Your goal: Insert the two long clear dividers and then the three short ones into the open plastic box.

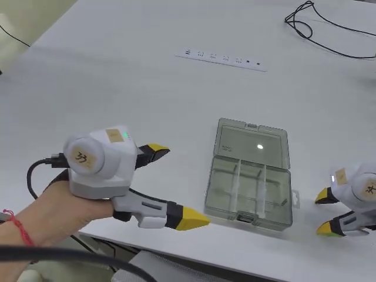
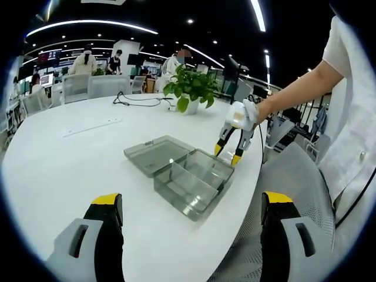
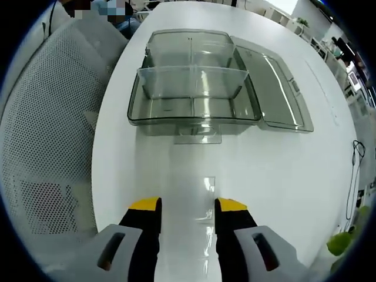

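The open plastic box (image 1: 249,218) sits near the tabletop's near edge with its lid laid flat and dividers standing inside. The left tongs (image 1: 179,185) hover wide and empty. The right tongs (image 3: 187,211) are partly open, gripping nothing, and a short clear divider (image 3: 208,183) lies flat just ahead. The short dividers seem to be the step in hand; next, pinch this one and stand it upright.

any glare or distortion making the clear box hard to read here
Head view: sharp, evenly lit, one glare spot on the lid of the plastic box. Left gripper view: fisheye bends the table edge; ceiling strips bright against a dark hall. Right gripper view: shiny table throws reflections ahead of the right gripper; clear walls wash out on white.
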`<state>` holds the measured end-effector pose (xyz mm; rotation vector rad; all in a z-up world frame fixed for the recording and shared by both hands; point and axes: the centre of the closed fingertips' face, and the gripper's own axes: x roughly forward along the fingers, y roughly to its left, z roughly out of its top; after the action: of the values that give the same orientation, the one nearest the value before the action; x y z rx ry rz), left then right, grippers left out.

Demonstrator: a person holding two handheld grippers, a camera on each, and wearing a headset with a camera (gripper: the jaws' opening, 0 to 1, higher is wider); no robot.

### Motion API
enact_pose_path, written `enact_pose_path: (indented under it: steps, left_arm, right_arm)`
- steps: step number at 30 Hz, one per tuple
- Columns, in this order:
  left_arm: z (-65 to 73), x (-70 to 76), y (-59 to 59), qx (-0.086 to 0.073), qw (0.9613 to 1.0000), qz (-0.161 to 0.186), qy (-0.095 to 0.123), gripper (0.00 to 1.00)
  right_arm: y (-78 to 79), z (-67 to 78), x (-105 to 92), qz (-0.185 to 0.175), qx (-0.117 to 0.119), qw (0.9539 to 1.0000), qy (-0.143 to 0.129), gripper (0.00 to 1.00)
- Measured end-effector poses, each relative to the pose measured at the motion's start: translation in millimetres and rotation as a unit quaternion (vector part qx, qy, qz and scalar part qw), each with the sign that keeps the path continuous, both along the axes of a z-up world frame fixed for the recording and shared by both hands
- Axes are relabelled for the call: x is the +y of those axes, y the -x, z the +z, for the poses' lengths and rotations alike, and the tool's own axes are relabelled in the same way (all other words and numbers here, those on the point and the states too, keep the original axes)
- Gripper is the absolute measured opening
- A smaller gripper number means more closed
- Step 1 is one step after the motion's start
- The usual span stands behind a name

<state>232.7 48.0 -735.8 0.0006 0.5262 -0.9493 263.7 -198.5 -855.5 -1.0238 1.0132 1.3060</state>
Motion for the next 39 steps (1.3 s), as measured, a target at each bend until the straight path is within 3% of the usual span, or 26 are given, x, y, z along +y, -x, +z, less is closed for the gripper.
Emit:
enact_pose_path:
  steps: [15, 24, 27, 32, 35, 37, 39]
  left_arm:
    - [4.0, -0.5, 1.8, -0.003, 1.0, -0.001, -0.001, 1.0]
    - [14.2, -5.9, -3.1, 0.005, 0.9997, 0.009, 0.024, 0.99]
    - [19.2, -11.1, -5.0, 0.012, 0.9993, 0.009, 0.034, 0.96]
    - [32.9, -25.5, -7.5, 0.037, 0.9968, 0.012, 0.07, 0.9]
    - [41.6, -37.4, -8.5, 0.069, 0.9922, 0.014, 0.103, 0.83]
    - [46.2, -44.9, -10.8, 0.072, 0.9913, 0.01, 0.11, 0.78]
    - [50.7, -55.9, -8.6, 0.102, 0.9856, 0.01, 0.134, 0.75]
  right_arm:
    - [0.7, 3.2, 2.5, -0.009, -0.009, 0.9999, -0.002, 0.33]
    - [0.5, 41.3, 15.7, -0.024, -0.043, 0.9984, -0.029, 0.33]
    - [0.3, 61.8, 22.3, -0.023, -0.061, 0.9971, -0.04, 0.33]
    - [3.2, 93.8, 36.2, -0.013, -0.09, 0.9944, -0.054, 0.33]
    - [6.0, 109.2, 46.3, -0.011, -0.102, 0.9925, -0.067, 0.33]
    - [8.9, 118.8, 53.9, -0.007, -0.109, 0.9912, -0.074, 0.33]
    - [11.5, 126.9, 61.5, -0.002, -0.117, 0.9899, -0.08, 0.33]
